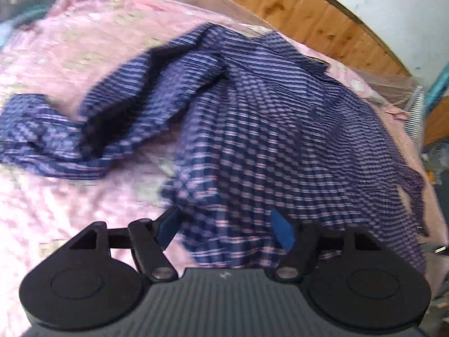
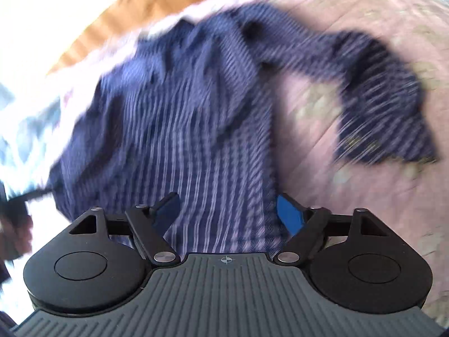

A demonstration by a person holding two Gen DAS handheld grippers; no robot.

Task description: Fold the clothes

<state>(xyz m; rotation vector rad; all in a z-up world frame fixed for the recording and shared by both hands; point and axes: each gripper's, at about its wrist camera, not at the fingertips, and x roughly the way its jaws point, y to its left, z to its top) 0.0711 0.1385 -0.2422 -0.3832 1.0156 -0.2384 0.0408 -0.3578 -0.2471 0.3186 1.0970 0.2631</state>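
One checked shirt (image 1: pixel 266 129), dark blue with pink lines, spread on a bed with a pink cover (image 1: pixel 70 56). Long axis of the body running from the hem, directly under both claws, away toward the collar at the far wooden headboard (image 1: pixel 322 19). One sleeve (image 1: pixel 92 118) seen clearly, lying crumpled ahead and to the left of the left claw (image 1: pixel 224 224); in the right wrist view the same sleeve ahead and to the right of the right claw (image 2: pixel 228 213). Two claws, each low above the hem, pointing forward along the shirt. Both spread wide, blue pads (image 2: pixel 290 216) apart, shirt cloth visible between them, nothing pinched. Both views blurred.
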